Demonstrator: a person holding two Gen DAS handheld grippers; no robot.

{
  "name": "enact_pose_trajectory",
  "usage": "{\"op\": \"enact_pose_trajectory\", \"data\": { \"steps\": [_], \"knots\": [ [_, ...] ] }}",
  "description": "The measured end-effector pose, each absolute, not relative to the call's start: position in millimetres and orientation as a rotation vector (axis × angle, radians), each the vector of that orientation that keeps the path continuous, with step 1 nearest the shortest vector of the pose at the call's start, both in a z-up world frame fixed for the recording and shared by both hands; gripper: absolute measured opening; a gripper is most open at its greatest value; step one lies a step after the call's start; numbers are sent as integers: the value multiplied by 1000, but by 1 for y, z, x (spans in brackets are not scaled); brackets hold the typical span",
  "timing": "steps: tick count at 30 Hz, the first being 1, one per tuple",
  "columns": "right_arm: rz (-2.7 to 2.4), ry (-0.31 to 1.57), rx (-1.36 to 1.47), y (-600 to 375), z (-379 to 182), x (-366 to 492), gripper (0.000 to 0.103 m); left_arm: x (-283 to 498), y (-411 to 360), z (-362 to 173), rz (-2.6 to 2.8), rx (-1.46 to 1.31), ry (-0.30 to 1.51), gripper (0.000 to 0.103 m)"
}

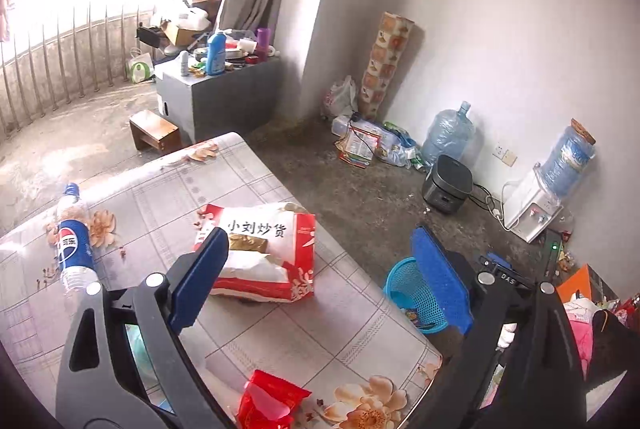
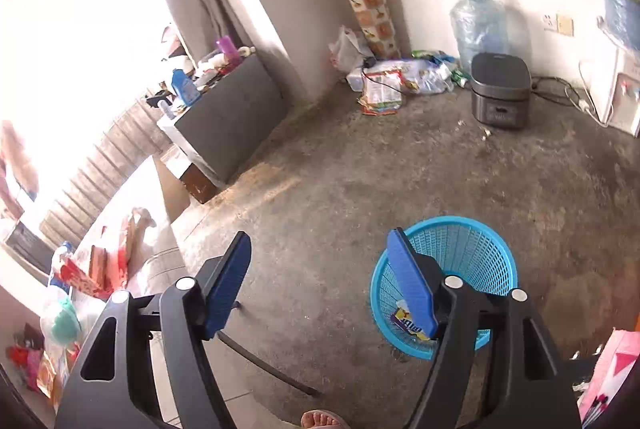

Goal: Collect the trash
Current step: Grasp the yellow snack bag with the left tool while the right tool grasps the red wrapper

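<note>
In the left wrist view a red and white snack bag [image 1: 260,253] lies on the flowered table [image 1: 168,189]. A Pepsi bottle [image 1: 74,241] lies at the table's left and a red wrapper [image 1: 268,401] near its front edge. My left gripper [image 1: 320,269] is open and empty above the table, its left pad beside the snack bag. A blue mesh basket [image 1: 416,293] stands on the floor right of the table. In the right wrist view my right gripper [image 2: 320,281] is open and empty above the floor, over the basket [image 2: 460,253], which holds a yellow wrapper [image 2: 408,321].
On the floor by the far wall are a black rice cooker [image 2: 500,89], a water jug [image 2: 476,21], a pile of bags and packets [image 2: 392,81], and a water dispenser [image 1: 536,205]. A grey cabinet [image 1: 208,89] with bottles and a small wooden stool [image 1: 154,131] stand beyond the table.
</note>
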State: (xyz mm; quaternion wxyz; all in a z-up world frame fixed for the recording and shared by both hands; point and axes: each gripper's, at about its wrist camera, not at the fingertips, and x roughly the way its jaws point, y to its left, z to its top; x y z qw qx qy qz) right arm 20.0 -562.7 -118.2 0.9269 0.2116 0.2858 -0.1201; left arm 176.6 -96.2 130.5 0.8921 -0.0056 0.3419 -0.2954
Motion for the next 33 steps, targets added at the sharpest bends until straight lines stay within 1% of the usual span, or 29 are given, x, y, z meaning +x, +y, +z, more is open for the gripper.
{"op": "enact_pose_trajectory", "data": {
  "steps": [1,3,6,9,11,13,14,16,18,24,27,29,30,33],
  "knots": [
    [-217,552,384,-544,-103,17,89,168,-73,133,-575,-19,676,89],
    [-141,476,324,-508,-77,6,97,151,-39,133,-524,-34,630,89],
    [37,460,331,-461,-55,-1,97,121,0,123,-482,-34,607,89],
    [212,518,375,-418,-57,3,97,93,28,105,-427,-24,589,89],
    [299,582,388,-386,-66,7,93,78,47,88,-396,-35,603,89],
    [367,675,405,-358,-82,13,85,67,65,70,-375,-64,632,89],
    [389,720,412,-344,-91,12,83,62,70,63,-372,-74,646,89],
    [417,799,424,-326,-108,17,75,52,80,44,-354,-100,681,89],
    [422,844,425,-312,-117,20,73,45,89,32,-346,-128,707,88],
    [397,904,451,-306,-139,33,67,50,131,4,-266,-290,771,75],
    [398,910,455,-305,-141,34,67,59,155,-2,-224,-362,769,73],
    [421,922,466,-303,-144,40,67,71,167,-11,-232,-428,806,72],
    [424,926,463,-302,-146,41,67,77,170,-19,-247,-460,835,69],
    [426,948,444,-297,-151,48,66,92,176,-43,-273,-542,910,56]
  ]
}}
